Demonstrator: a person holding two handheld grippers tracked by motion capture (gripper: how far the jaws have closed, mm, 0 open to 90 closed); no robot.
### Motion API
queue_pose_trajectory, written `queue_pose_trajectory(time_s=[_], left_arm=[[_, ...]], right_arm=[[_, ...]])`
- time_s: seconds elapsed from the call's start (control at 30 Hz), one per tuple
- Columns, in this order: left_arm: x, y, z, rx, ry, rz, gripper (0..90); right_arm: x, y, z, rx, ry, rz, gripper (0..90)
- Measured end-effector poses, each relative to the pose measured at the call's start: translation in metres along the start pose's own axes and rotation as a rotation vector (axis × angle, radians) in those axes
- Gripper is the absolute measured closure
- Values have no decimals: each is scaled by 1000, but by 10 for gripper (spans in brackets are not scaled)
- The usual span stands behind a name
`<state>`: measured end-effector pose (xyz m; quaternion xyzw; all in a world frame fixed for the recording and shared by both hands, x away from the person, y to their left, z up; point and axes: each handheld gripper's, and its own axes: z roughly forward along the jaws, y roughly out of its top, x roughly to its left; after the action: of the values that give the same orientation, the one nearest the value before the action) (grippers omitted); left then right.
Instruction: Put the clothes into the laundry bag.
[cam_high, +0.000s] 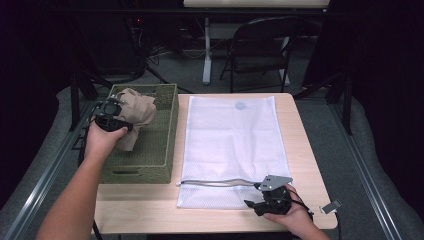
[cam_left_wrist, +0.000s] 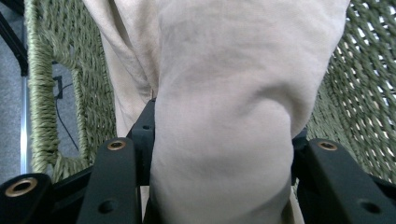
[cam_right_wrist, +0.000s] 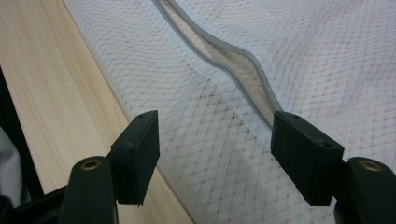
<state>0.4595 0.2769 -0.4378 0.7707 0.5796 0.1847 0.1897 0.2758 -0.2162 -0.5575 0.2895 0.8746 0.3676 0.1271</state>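
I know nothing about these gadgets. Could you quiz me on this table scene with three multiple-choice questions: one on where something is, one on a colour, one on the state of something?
1. Where is the beige cloth?
A. flat on the table
B. held over the green woven basket
C. inside the mesh bag

2. What colour is the mesh bag?
A. white
B. red
C. black

3. How is the bag's zipper?
A. fully closed
B. partly open
C. torn off

Answers: 1 B, the left gripper clamps the cloth above the basket. 2 A, the mesh is white in the high view. 3 B, a gap shows between its grey edges near the right gripper's open fingers.
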Motion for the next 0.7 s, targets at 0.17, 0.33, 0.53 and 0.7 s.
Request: queue_pose_trajectory(time_s=[0.17,0.33,0.53,0.7], left_arm=[[-3,-1,-13,-21,-14,22,495],[-7,-1,-21,-35,-24,38,495],[-10,-3,-30,-55,-44,55,495],[-14,-5,-36,-60,-49,68,495]], right_arm=[[0,0,0,0,-2,0,323],[0,0,0,1,0,-2,323],[0,0,0,0,-2,-1,323],[0,0,0,-3,0,-3,331]])
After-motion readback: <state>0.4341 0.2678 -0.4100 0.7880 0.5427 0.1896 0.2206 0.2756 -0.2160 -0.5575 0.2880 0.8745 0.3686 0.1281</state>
